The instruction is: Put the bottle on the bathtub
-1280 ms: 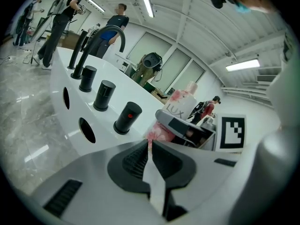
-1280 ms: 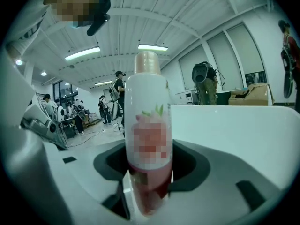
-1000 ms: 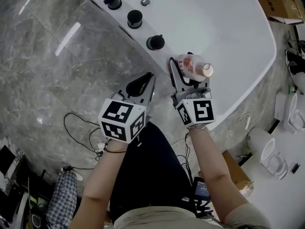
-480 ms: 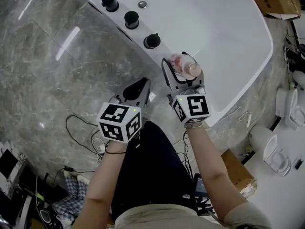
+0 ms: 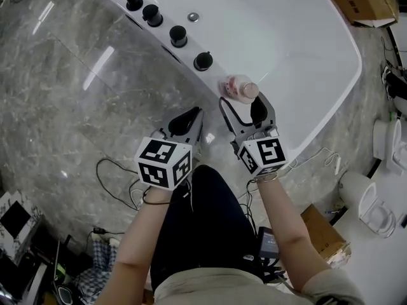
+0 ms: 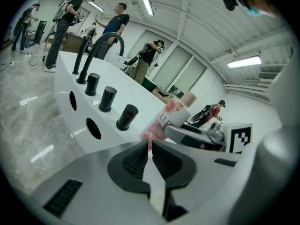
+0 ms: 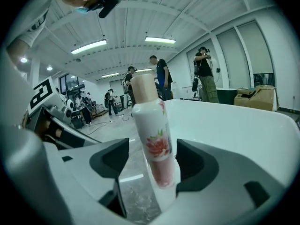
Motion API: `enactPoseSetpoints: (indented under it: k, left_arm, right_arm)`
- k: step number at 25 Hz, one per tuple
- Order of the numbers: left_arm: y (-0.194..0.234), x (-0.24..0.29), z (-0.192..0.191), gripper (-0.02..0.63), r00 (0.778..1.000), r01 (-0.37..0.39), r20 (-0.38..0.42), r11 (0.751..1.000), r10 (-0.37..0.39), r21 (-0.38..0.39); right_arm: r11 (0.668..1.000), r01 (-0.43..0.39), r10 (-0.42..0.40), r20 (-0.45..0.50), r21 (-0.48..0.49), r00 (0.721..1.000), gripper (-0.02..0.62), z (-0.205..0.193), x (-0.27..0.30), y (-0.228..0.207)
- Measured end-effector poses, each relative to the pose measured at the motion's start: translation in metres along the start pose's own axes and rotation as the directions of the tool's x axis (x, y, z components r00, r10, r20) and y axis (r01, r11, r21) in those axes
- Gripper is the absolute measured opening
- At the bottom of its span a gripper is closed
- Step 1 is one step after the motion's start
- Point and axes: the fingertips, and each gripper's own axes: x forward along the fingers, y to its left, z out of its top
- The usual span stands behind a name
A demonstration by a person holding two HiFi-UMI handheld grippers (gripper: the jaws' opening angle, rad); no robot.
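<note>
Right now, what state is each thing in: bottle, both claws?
Bottle: upright on the bathtub rim, cap on, not gripped.
Right claw: open, jaws either side of the bottle, clear of it.
Left claw: shut, nothing in it.

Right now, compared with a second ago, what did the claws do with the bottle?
The right claw set the bottle down upright on the bathtub rim, near the last knob, and let go. Its jaws are now apart, with gaps on either side of the bottle. The left claw stayed shut and empty beside it.
</note>
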Motion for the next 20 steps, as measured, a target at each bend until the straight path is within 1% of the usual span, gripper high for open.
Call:
enactPoseSetpoints:
  k: [2, 5, 8, 10, 12, 13, 17, 19, 20]
  left_arm:
    - [-0.006, -0.006, 0.004, 0.028, 1.000, -0.002, -0.009, 1.000, 0.002, 0.023]
    - [-0.014, -0.018, 0.013, 0.026, 0.999, -0.016, -0.028, 0.999, 0.017, 0.049]
    - [-0.029, -0.032, 0.025, 0.026, 1.000, -0.020, -0.021, 0.997, 0.021, 0.076]
    - [-0.038, -0.042, 0.034, 0.028, 1.000, -0.020, -0.011, 0.995, 0.021, 0.100]
    - [-0.046, -0.051, 0.040, 0.028, 1.000, -0.020, -0.004, 0.994, 0.021, 0.108]
    - [-0.050, -0.055, 0.041, 0.028, 1.000, -0.020, -0.003, 0.994, 0.020, 0.108]
    - [-0.074, -0.066, 0.046, 0.028, 1.000, -0.003, -0.003, 0.992, 0.003, 0.128]
    - [-0.085, -0.072, 0.049, 0.028, 1.000, 0.007, 0.001, 0.990, -0.008, 0.143]
    - [-0.091, -0.075, 0.051, 0.028, 1.000, 0.012, 0.004, 0.989, -0.013, 0.149]
  right_arm:
    - [1.000, -0.018, 0.018, -0.028, -0.014, 0.999, 0.298, 0.000, -0.006, 0.002]
    - [1.000, 0.017, -0.018, -0.049, -0.020, 0.999, 0.304, 0.007, -0.019, -0.004]
    - [0.999, 0.031, -0.030, -0.055, 0.015, 0.998, 0.313, 0.018, -0.037, -0.009]
    - [1.000, 0.010, -0.008, -0.056, 0.030, 0.998, 0.311, 0.029, -0.049, -0.006]
    - [0.999, -0.023, 0.025, -0.057, 0.037, 0.998, 0.257, 0.040, -0.062, 0.000]
    - [0.998, -0.036, 0.038, -0.054, 0.043, 0.998, 0.211, 0.045, -0.069, 0.003]
    - [0.994, -0.048, 0.050, -0.015, 0.096, 0.999, 0.132, 0.064, -0.100, 0.010]
    - [0.990, -0.055, 0.052, 0.026, 0.126, 0.998, 0.043, 0.077, -0.112, 0.013]
    - [0.987, -0.071, 0.066, 0.042, 0.143, 0.997, 0.016, 0.084, -0.118, 0.016]
